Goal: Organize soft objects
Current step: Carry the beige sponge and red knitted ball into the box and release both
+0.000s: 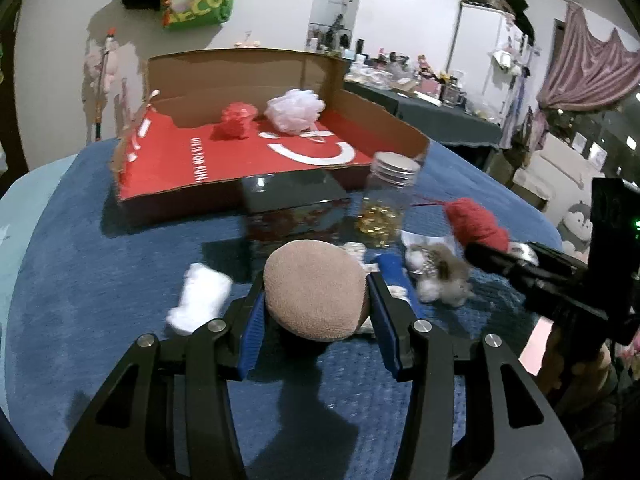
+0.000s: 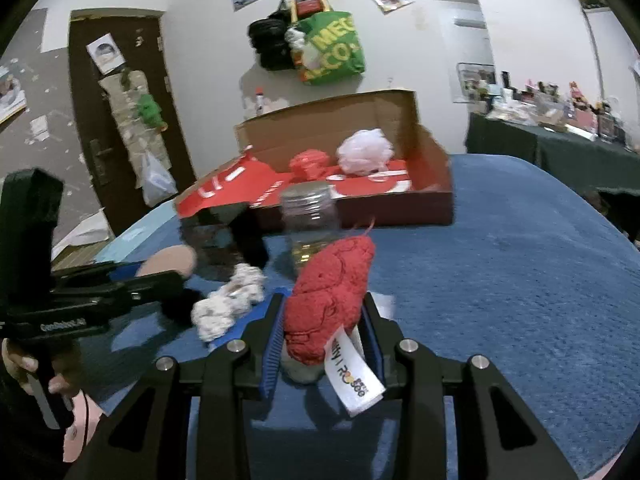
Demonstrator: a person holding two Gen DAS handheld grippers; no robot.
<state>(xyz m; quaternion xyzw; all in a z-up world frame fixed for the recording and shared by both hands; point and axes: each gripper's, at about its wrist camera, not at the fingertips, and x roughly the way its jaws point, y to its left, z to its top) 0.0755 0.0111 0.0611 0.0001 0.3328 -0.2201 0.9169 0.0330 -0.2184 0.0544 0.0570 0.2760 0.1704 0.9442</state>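
My left gripper (image 1: 316, 296) is shut on a tan sponge puff (image 1: 316, 288), its blue pads pressing both sides just above the blue cloth. My right gripper (image 2: 324, 312) is shut on a red yarn skein (image 2: 330, 292) with a white label hanging from it; the same red yarn skein (image 1: 478, 224) shows at the right of the left wrist view. An open cardboard box (image 1: 248, 160) with a red inside stands farther back, holding a white mesh pouf (image 1: 296, 110) and a small red mesh pouf (image 1: 234, 122). A white sock (image 1: 198, 298) lies left of the puff.
A clear jar (image 1: 386, 196) with a silver lid and gold bits stands in front of the box, beside a dark tin (image 1: 296, 208). A white knotted rope (image 2: 228, 304) and a furry grey-white toy (image 1: 440, 280) lie between the grippers. A green table with clutter (image 2: 560, 136) stands behind.
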